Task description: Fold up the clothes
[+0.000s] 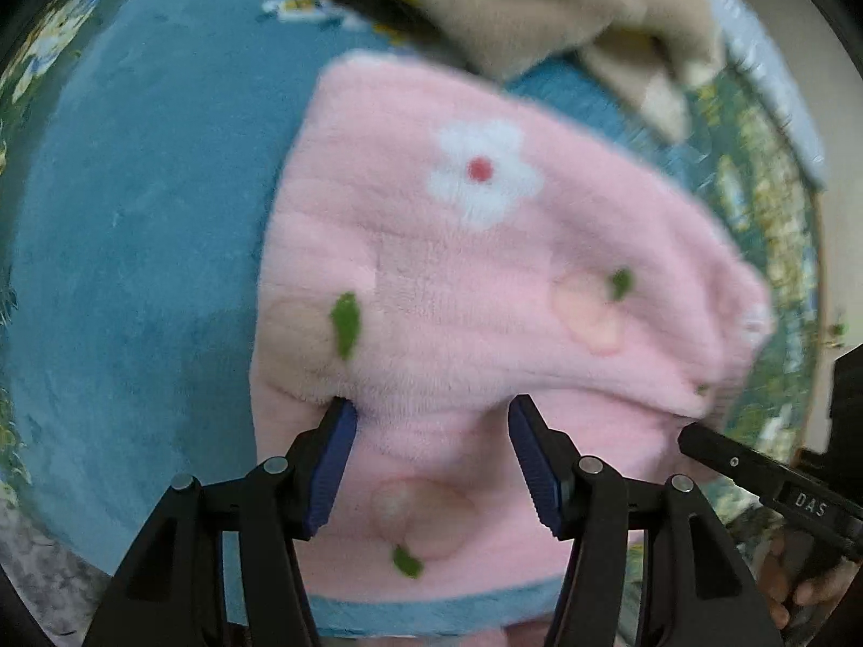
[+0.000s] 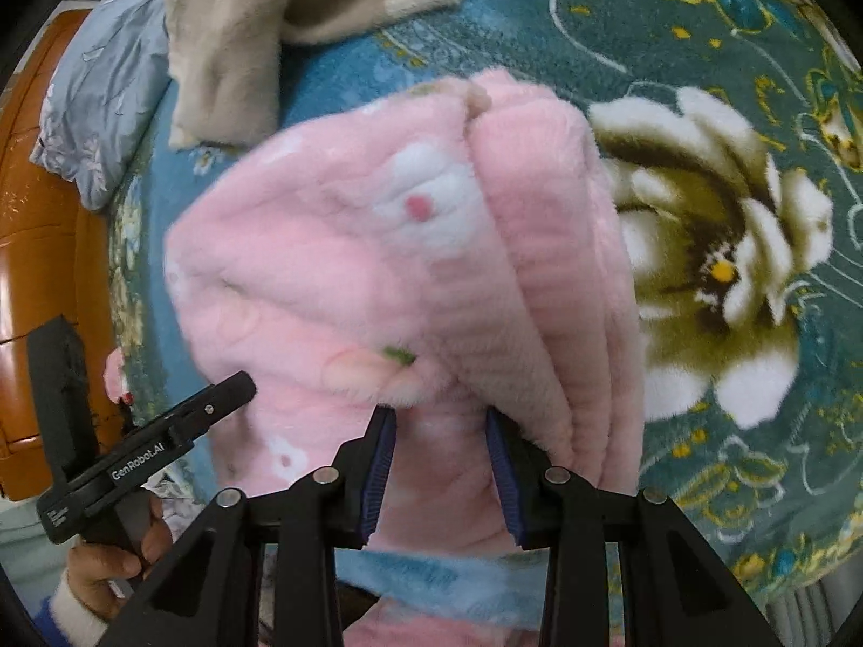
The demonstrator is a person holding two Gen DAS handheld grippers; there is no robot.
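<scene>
A fluffy pink garment (image 1: 485, 269) with white flowers and green leaves lies folded over on a blue-green floral blanket. My left gripper (image 1: 431, 415) is open, its jaws wide apart, with the fold's near edge between the blue pads (image 1: 337, 463). My right gripper (image 2: 439, 420) also stands open around the garment (image 2: 377, 280), whose layered folded edge (image 2: 566, 296) runs along its right side. Each gripper shows in the other's view, the right one (image 1: 766, 480) and the left one (image 2: 162, 447).
A beige fleece garment (image 1: 566, 5) lies crumpled at the far side, also in the right wrist view (image 2: 242, 27). A grey-blue floral pillow (image 2: 102, 108) and an orange wooden headboard (image 2: 32, 269) stand at the left. The blanket (image 2: 728, 269) spreads to the right.
</scene>
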